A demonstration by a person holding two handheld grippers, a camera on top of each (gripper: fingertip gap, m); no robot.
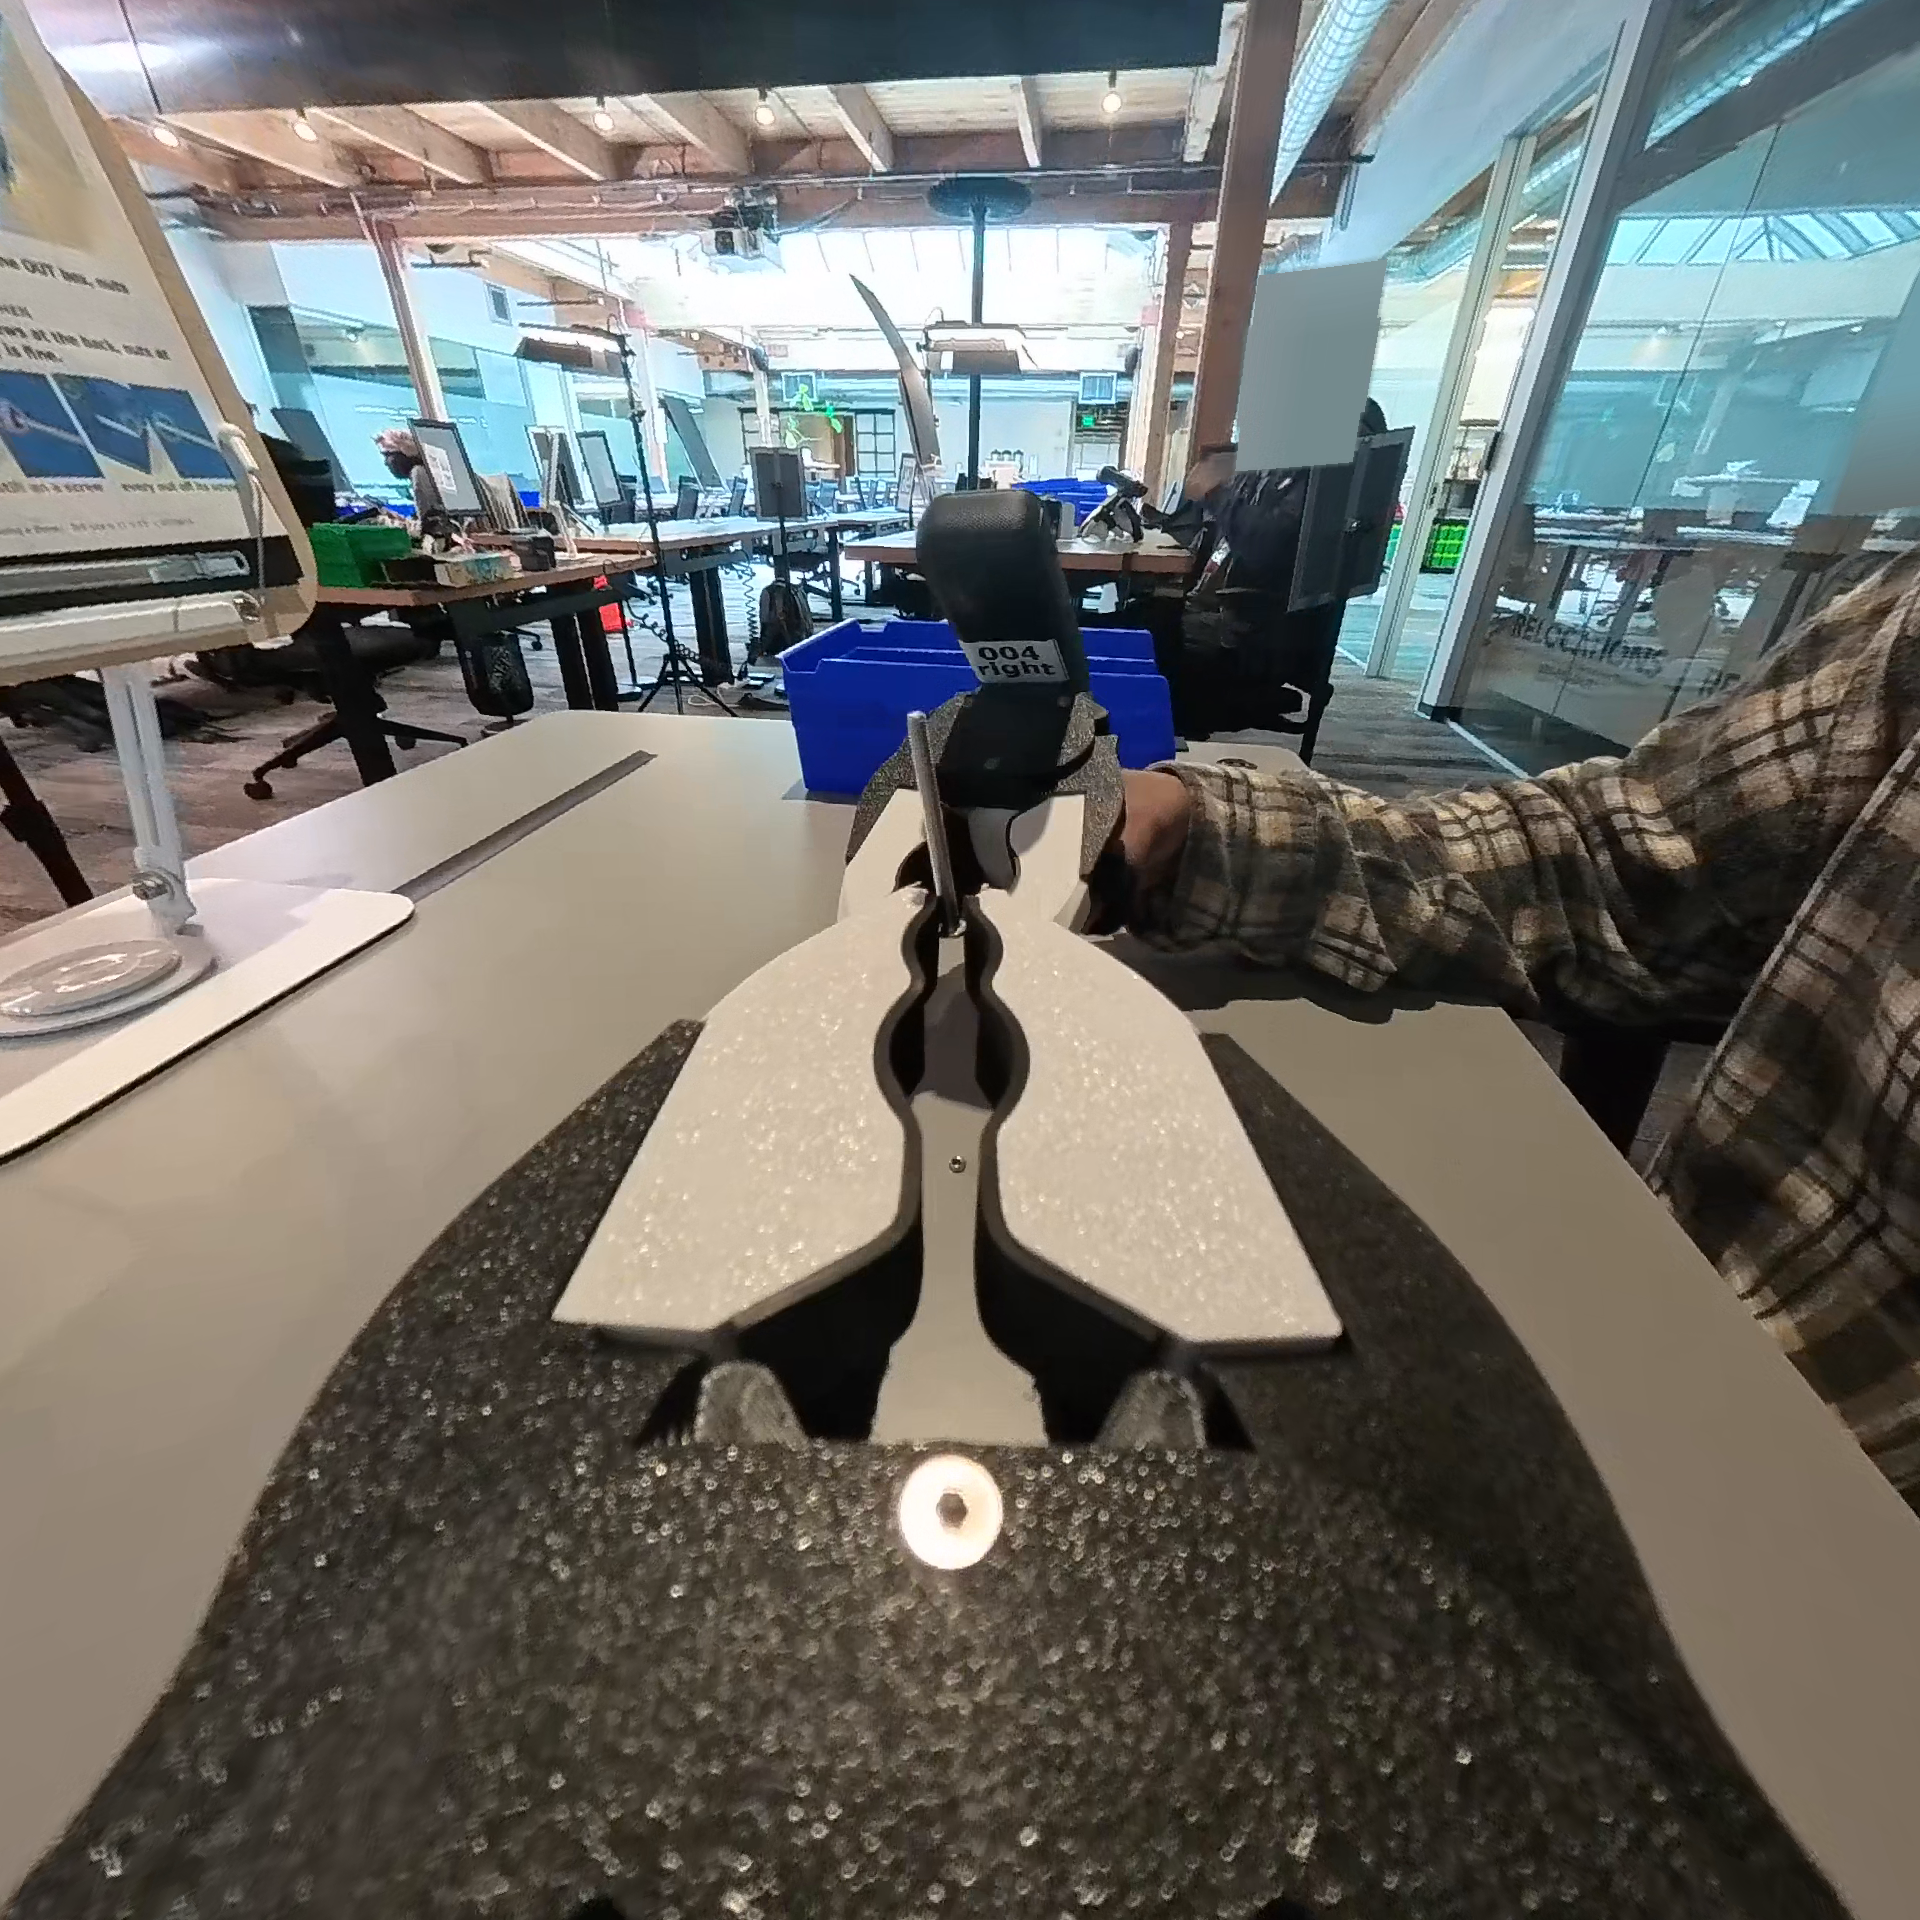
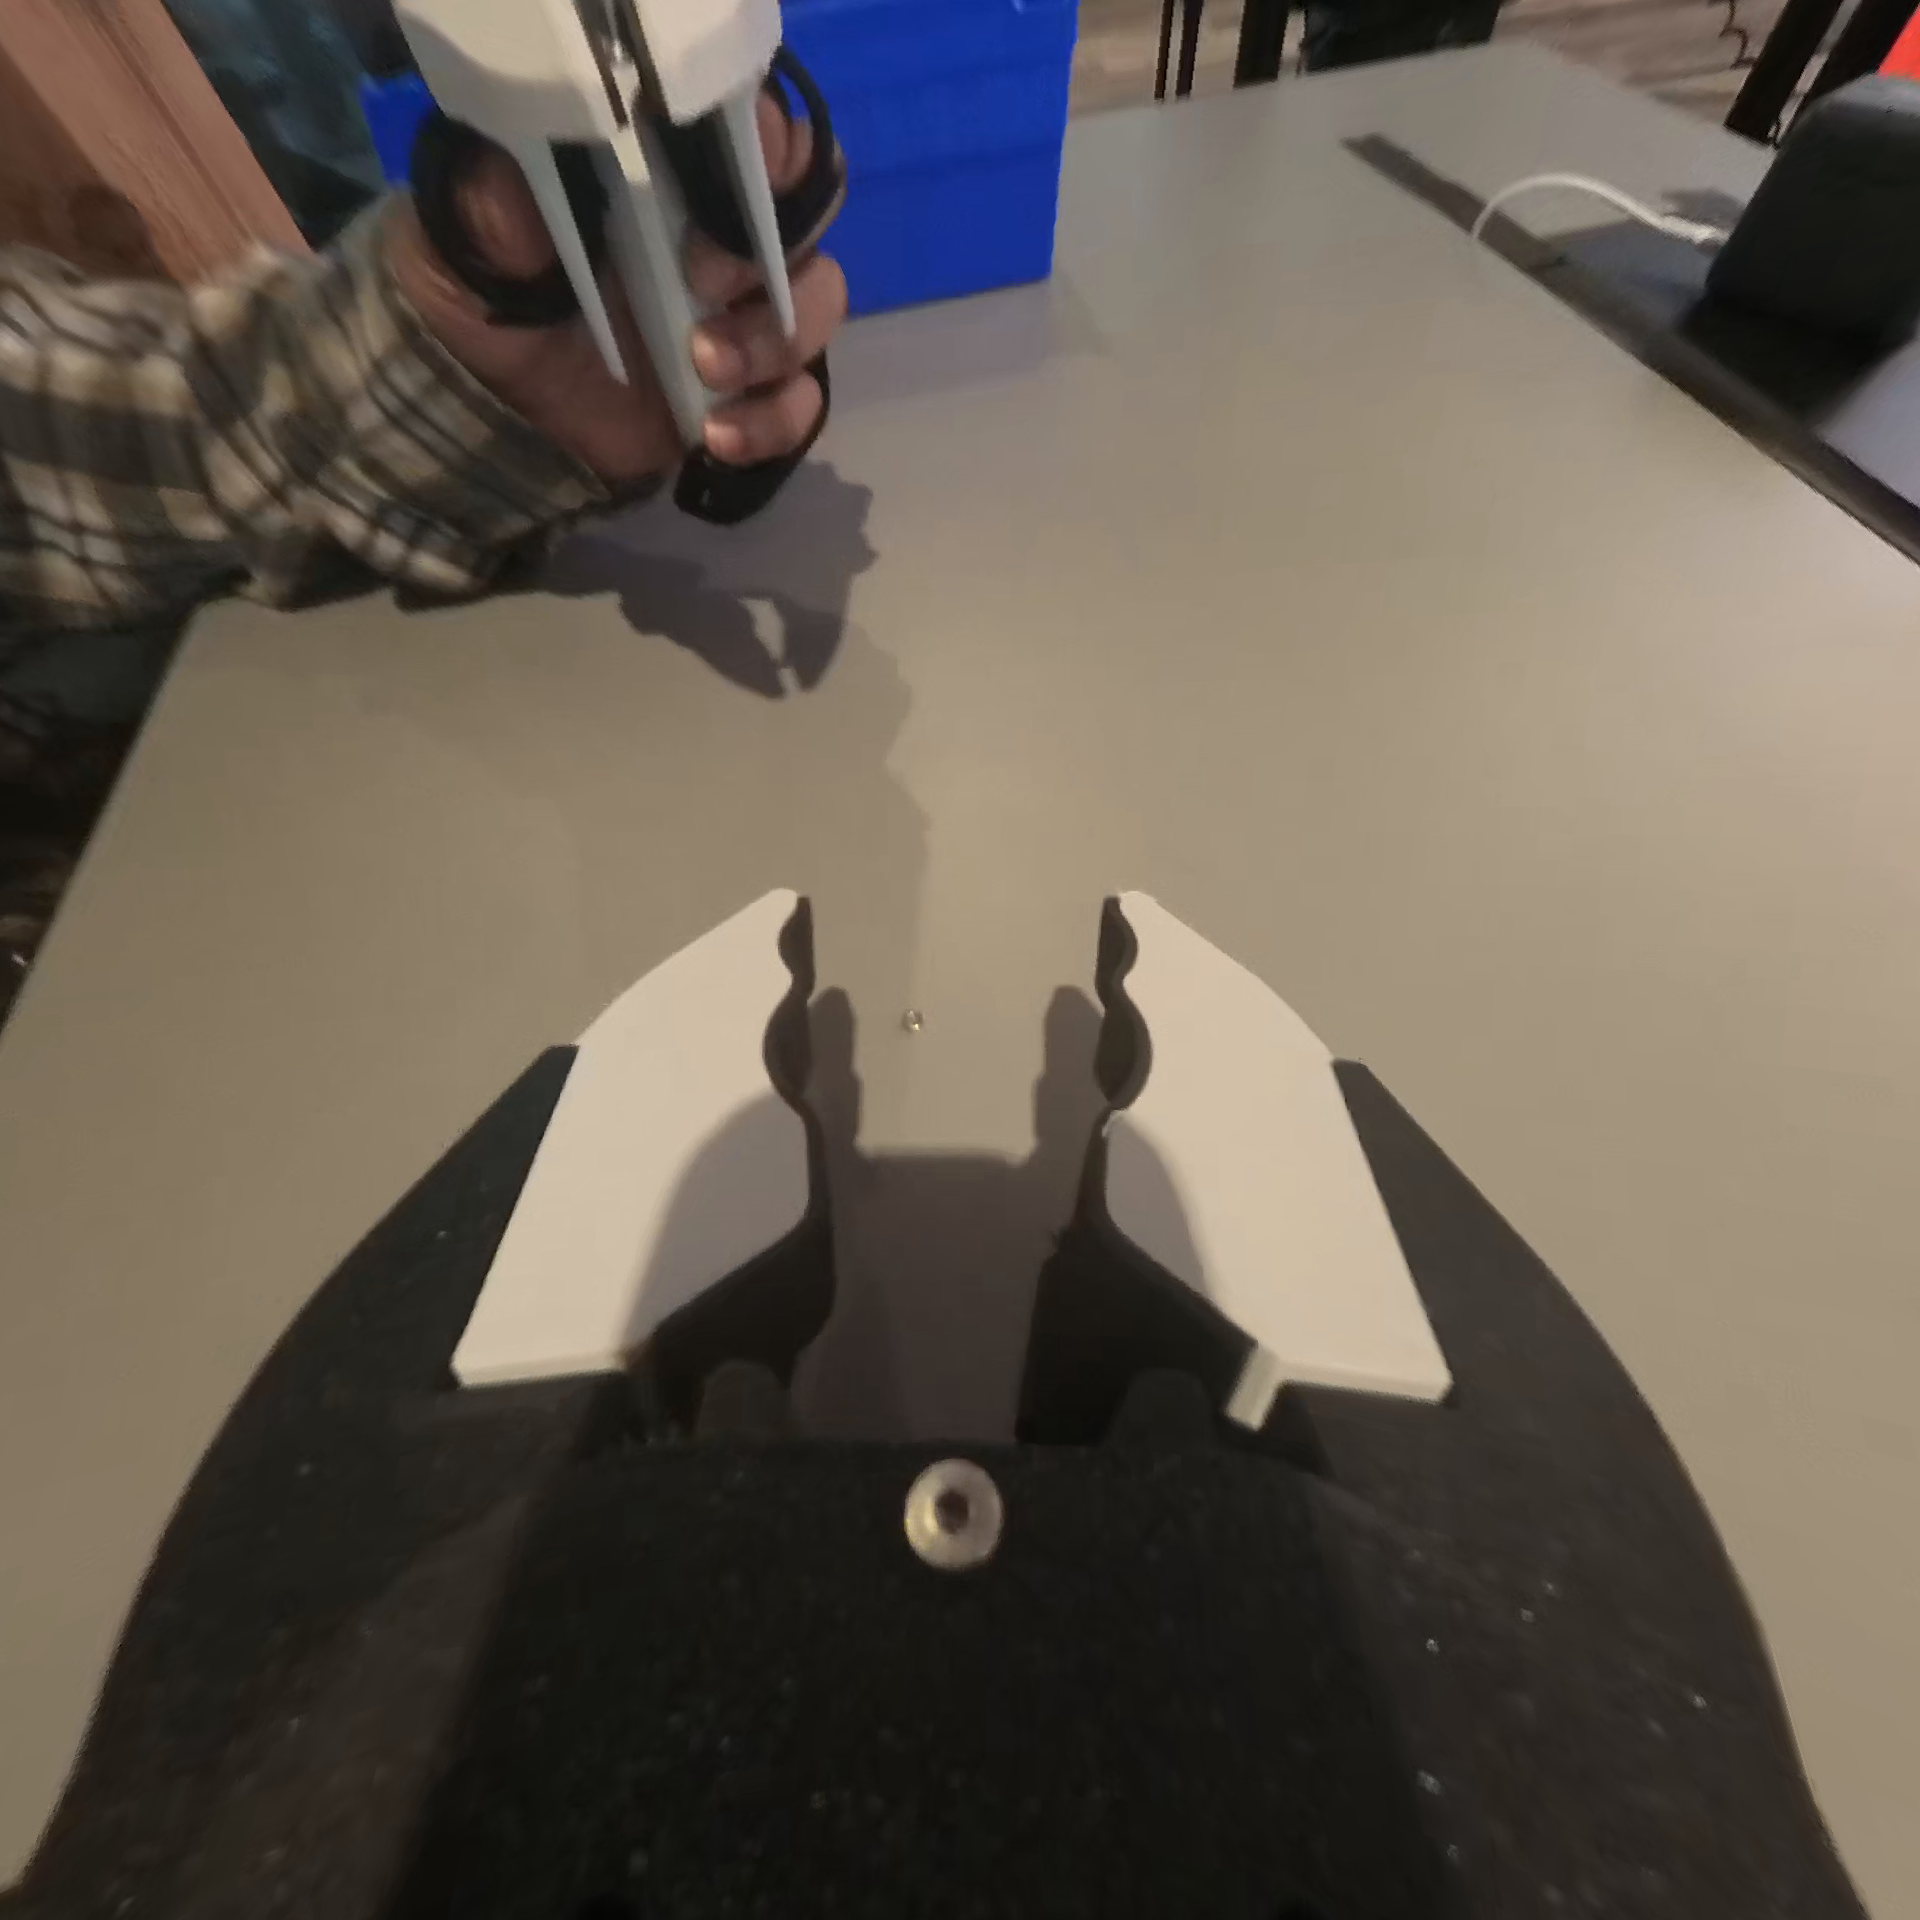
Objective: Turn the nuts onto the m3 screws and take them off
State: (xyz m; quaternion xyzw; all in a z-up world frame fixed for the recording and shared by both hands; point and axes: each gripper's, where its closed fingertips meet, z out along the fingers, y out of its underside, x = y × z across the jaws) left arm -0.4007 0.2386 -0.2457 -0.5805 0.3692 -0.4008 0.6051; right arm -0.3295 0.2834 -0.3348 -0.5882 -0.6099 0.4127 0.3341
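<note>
My left gripper [image 1: 951, 920] is shut on a long thin metal screw [image 1: 925, 810], which stands upright from its fingertips above the grey table [image 1: 312, 1195]. A small nut [image 1: 954, 1165] lies loose on the table below the fingers. In the right wrist view my right gripper [image 2: 951, 935] is open and empty, low over the table, with the nut [image 2: 912, 1019] lying between its fingers near the tips. The right gripper's black body [image 1: 992, 603] shows just behind the screw in the left wrist view. The left gripper [image 2: 623, 94] shows blurred at the top left of the right wrist view.
A blue bin [image 1: 852, 707] stands at the table's far edge, also in the right wrist view [image 2: 935, 156]. A tablet on a white stand [image 1: 156, 914] stands at the left. A dark object with a white cable [image 2: 1829, 208] sits at the right. Plaid-sleeved arms [image 1: 1507, 883] hold both grippers. Spacing between my two grippers at the tips: around 12 centimetres.
</note>
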